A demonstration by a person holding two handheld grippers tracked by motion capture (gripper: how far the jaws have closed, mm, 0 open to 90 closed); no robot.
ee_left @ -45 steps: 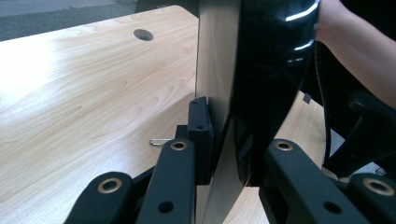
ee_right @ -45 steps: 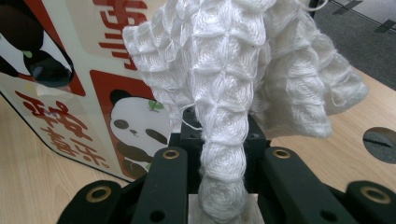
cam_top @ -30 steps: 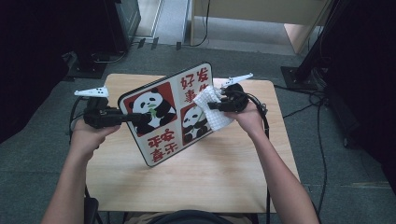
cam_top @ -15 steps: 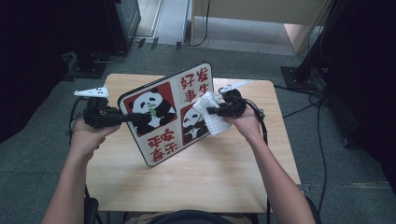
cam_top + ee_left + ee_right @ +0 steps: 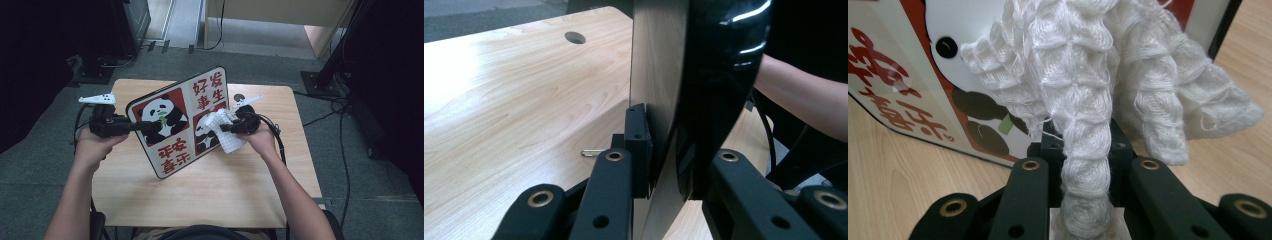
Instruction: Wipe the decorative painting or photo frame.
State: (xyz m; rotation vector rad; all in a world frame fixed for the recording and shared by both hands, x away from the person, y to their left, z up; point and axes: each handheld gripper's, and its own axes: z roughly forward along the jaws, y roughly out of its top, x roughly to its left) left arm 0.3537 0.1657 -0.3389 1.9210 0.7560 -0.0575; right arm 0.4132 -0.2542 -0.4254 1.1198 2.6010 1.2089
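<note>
A square panda board (image 5: 182, 120) with red panels and Chinese characters stands tilted on one corner on the wooden table (image 5: 215, 195). My left gripper (image 5: 142, 126) is shut on its left edge; in the left gripper view the jaws clamp the board's edge (image 5: 669, 100). My right gripper (image 5: 225, 128) is shut on a white waffle cloth (image 5: 222, 131), which is pressed against the board's lower right panda picture. In the right gripper view the cloth (image 5: 1098, 85) bunches between the jaws, with the board (image 5: 923, 85) just behind it.
The table has a round cable hole (image 5: 239, 97) near its far edge. Cables (image 5: 280, 140) trail from the right gripper over the table's right side. Dark stands (image 5: 340, 55) and grey floor surround the table.
My right gripper has carried the cloth down the board's face, from beside the characters to the lower right panda. The left gripper and the board have stayed still.
</note>
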